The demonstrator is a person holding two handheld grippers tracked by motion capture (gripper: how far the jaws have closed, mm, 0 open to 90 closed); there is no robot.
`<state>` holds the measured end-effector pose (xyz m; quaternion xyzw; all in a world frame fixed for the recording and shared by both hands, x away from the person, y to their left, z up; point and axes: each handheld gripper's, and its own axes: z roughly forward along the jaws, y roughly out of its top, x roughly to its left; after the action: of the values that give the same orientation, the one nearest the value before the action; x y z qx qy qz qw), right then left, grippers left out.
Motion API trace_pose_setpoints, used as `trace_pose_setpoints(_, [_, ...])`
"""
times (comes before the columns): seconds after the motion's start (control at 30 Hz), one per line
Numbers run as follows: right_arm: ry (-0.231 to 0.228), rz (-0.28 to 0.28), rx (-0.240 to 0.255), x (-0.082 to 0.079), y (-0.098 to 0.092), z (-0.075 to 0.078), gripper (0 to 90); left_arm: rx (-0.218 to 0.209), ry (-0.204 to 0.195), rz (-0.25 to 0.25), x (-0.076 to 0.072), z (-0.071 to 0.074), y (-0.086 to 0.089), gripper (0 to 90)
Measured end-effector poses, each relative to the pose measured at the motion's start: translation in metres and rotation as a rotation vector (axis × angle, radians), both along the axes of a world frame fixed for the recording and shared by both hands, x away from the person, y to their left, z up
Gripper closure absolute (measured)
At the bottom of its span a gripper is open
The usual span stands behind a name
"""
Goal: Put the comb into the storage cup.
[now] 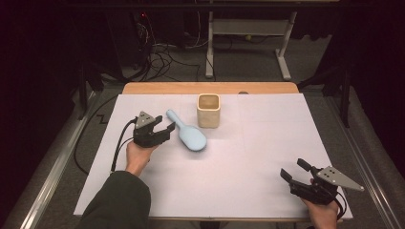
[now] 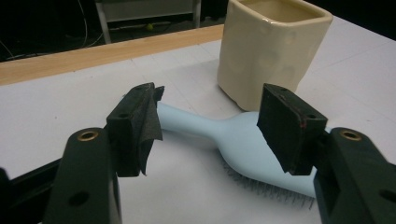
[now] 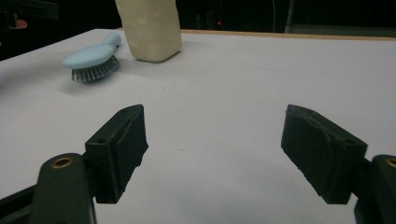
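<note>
"Two grippers, one hairbrush: what could slip?"

"Left gripper, jaws wide and empty, straddles the handle near the desk's far edge, beside the cream cup. Closing off-centre could skid the brush or knock the cup."

"Right gripper?"

"Open, empty, near corner."

"Any writing?"

"None legible."

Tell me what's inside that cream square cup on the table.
Nothing shows inside the cream square cup: the high view shows only bare inner walls near its rim. The bottom is hidden by the walls. The blue hairbrush lies outside, beside it.
</note>
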<state>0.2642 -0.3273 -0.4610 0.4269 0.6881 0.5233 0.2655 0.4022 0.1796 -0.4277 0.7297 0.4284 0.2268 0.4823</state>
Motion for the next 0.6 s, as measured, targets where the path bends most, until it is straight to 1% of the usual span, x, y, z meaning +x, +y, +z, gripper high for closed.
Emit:
trace_pose_setpoints(0.13, [-0.001, -0.001, -0.004, 0.000, 0.000, 0.000, 23.1, -0.017, 0.004, 0.012, 0.005, 0.000, -0.001, 38.3])
trace_pose_setpoints(0.23, [-0.007, -0.003, -0.005, 0.000, 0.000, 0.000, 23.1, -0.010, 0.016, 0.022, 0.010, -0.001, -0.002, 38.5])
trace_pose_setpoints(0.33, [-0.008, -0.002, -0.006, 0.000, 0.000, 0.000, 23.1, -0.001, 0.016, 0.023, 0.014, -0.001, -0.004, 38.5])
trace_pose_setpoints(0.5, [-0.006, -0.002, -0.007, 0.000, 0.000, 0.000, 23.1, -0.009, 0.022, 0.024, 0.020, -0.001, -0.007, 39.2])
trace_pose_setpoints(0.53, [-0.007, -0.003, -0.007, 0.000, 0.000, 0.000, 23.1, 0.001, 0.035, 0.023, 0.022, -0.001, -0.007, 39.6])
trace_pose_setpoints(0.6, [-0.006, -0.002, -0.007, 0.000, 0.000, 0.000, 23.1, 0.019, 0.037, 0.024, 0.025, 0.001, -0.010, 39.6])
